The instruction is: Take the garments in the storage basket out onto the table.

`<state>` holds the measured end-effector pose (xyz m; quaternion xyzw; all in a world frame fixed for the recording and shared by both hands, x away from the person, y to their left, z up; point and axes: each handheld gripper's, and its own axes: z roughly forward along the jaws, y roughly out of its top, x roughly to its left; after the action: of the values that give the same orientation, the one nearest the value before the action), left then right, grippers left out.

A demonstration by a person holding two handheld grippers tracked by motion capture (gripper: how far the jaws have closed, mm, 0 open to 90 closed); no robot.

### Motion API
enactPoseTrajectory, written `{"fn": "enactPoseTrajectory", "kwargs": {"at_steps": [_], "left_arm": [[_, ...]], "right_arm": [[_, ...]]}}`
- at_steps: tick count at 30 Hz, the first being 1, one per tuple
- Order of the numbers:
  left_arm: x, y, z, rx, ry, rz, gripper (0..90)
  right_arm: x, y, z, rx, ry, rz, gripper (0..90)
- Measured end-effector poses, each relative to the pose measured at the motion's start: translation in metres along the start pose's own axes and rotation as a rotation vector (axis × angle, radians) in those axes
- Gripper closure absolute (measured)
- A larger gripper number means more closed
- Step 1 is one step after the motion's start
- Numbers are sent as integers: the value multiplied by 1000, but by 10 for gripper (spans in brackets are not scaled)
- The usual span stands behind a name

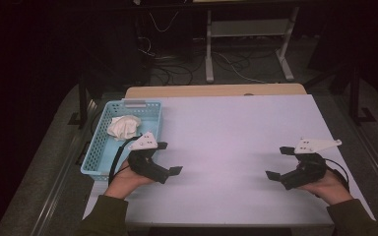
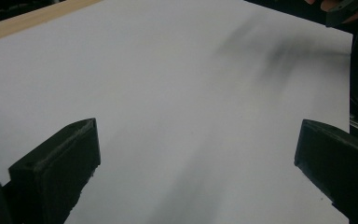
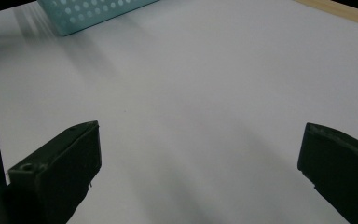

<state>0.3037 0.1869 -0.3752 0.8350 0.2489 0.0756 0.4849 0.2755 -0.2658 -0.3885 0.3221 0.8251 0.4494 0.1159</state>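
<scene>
- Left gripper (image 1: pixel 169 158) sits at the left of the white table (image 1: pixel 236 147), just beside the right rim of the blue basket (image 1: pixel 91 157); jaws wide apart, nothing between them.
- Left gripper view: both black jaws stand well apart over bare white tabletop.
- Right gripper (image 1: pixel 279 162) sits at the right side of the table, near its right edge, pointing toward the middle; jaws spread wide, holding nothing.
- Right gripper view: a corner of the blue basket (image 3: pixel 91 14) shows at upper left, well apart from the jaws.
- Crumpled white cloth (image 1: pixel 124 126) lies inside the basket, toward its far end, near the left gripper but not touched by it.
- The two grippers are well apart.
- A hand holds each gripper from the near edge of the table.
</scene>
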Motion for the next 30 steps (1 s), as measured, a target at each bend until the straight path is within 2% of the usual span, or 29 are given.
{"fn": "enactPoseTrajectory", "kwargs": {"at_steps": [13, 22, 30], "left_arm": [[-1, 0, 0, 5, 2, -3, 0], [1, -1, -1, 8, 11, -4, 0], [2, 2, -2, 9, 15, -3, 0]], "right_arm": [[-2, -2, 2, -7, 5, 8, 0], [-5, -8, 2, -16, -24, 20, 0], [-6, -10, 5, -18, -13, 29, 0]]}}
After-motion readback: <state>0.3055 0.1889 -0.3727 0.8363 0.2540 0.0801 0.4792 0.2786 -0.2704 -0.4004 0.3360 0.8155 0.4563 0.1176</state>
